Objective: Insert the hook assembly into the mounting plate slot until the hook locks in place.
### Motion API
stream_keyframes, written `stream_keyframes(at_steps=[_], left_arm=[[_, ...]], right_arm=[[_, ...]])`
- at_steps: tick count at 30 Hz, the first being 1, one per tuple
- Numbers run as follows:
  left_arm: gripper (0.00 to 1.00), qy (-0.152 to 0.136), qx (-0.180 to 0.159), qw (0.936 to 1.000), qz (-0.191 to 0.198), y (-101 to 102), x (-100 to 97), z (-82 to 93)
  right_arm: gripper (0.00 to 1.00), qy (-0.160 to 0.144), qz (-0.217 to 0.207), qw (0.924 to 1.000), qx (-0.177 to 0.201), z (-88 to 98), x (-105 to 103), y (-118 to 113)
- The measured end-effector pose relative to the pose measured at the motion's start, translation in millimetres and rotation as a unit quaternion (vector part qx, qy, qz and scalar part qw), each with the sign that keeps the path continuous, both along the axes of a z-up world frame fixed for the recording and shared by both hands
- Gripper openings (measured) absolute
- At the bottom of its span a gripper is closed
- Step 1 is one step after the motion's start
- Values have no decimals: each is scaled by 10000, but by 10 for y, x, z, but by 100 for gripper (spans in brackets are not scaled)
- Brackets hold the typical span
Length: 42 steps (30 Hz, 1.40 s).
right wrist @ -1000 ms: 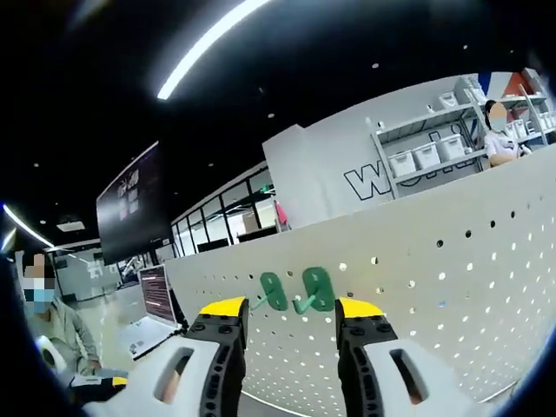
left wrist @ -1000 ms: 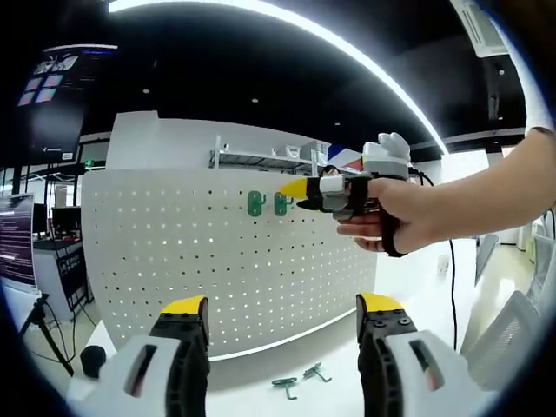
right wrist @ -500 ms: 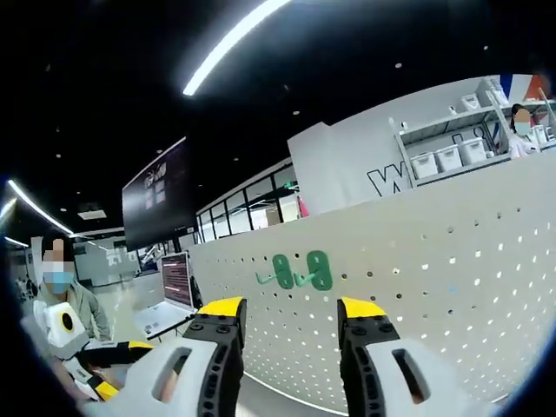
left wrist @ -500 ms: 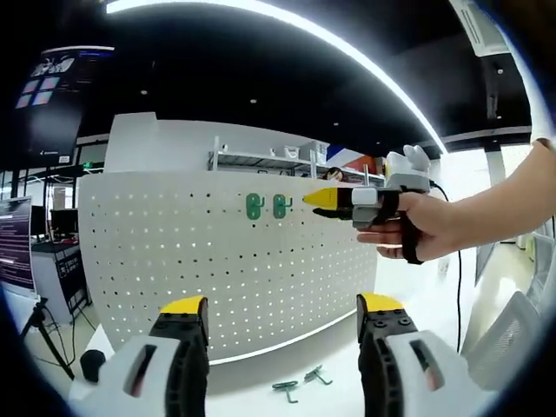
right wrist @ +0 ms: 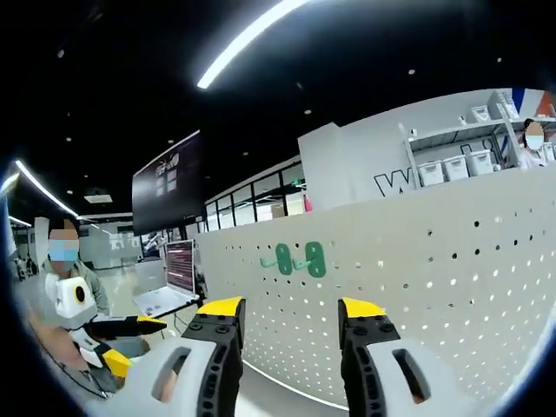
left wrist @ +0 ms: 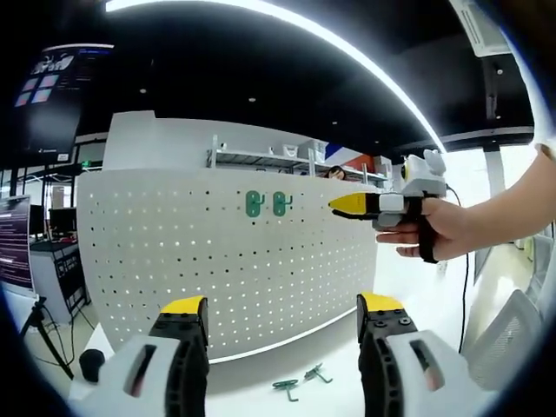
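- Plainly, the left gripper has its jaws spread wide with nothing between them; it hangs low in front of the board, seemingly idle, which gives its camera a view of the whole work area.
- Likewise the right gripper has its jaws wide apart and empty. In the left gripper view it shows as yellow-tipped jaws held by a hand, level with the hooks and off to their right, apart from the board.
- Two green hooks sit side by side high on the white pegboard, their backs flat against it. From the right gripper view their prongs point away from the board, so I judge both seated in their holes; whether they have locked cannot be told.
- Two more green hooks lie loose on the white surface at the foot of the board, between the left jaws, probably waiting to be picked up.
- With both grippers empty, the next hook most likely has to come from that pair below.
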<state>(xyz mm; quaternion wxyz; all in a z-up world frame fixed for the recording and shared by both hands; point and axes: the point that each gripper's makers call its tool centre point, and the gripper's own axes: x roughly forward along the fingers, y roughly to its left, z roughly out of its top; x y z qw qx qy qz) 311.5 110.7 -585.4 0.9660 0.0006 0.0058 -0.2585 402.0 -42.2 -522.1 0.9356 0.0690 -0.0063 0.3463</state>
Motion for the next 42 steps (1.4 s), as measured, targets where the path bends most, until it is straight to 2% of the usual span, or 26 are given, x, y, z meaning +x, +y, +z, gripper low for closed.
stream_keyframes(at_steps=[17,29,42], left_arm=[[72,81,14,9998,-163,-25,-27,-68],[74,146,1,9993,-336,-34,-84,-146],[78,91,77,9983,-575,-20,-108,-145]], right_arm=[[45,-73,76,9993,-346,-277,-428,-321],[48,-63,145,9988,-453,-457,-681,-383],[52,79,71,9991,-421,-649,-896,-483]])
